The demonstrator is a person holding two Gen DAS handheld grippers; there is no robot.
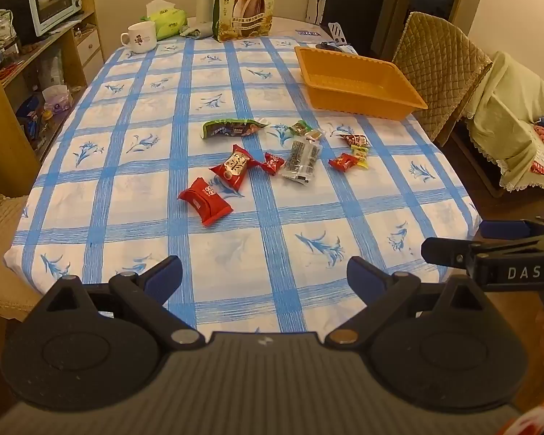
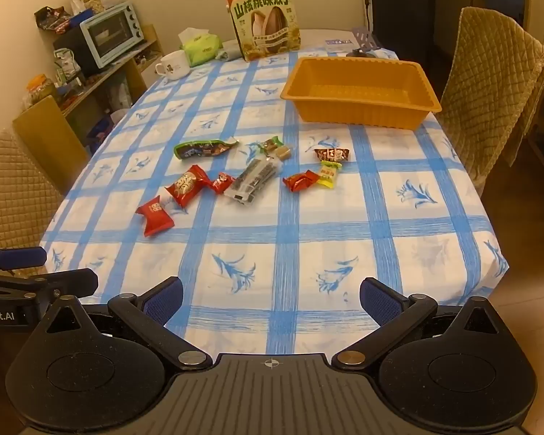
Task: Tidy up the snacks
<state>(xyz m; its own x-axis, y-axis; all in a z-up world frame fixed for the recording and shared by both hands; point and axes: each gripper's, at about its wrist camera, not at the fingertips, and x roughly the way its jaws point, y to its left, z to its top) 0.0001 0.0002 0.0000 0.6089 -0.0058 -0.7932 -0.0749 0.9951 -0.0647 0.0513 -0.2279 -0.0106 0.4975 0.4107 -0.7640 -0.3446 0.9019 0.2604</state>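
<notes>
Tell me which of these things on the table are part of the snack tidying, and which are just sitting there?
Part of the job:
- loose snack packets
- orange basket, nothing in it yet
- left gripper and right gripper, both open

Just lying about:
- big seed bag
- mug
- tissue pack
- toaster oven

Nine snack packets (image 2: 185,190), one orange basket (image 2: 359,107), one mug (image 1: 139,38)

- Snack packets (image 2: 250,177) lie scattered mid-table on the tablecloth (image 2: 344,224).
- The basket (image 2: 359,108) sits behind them, to the right.
- A sunflower-seed bag (image 2: 264,21) stands at the far end, mug (image 2: 172,66) to its left.
</notes>
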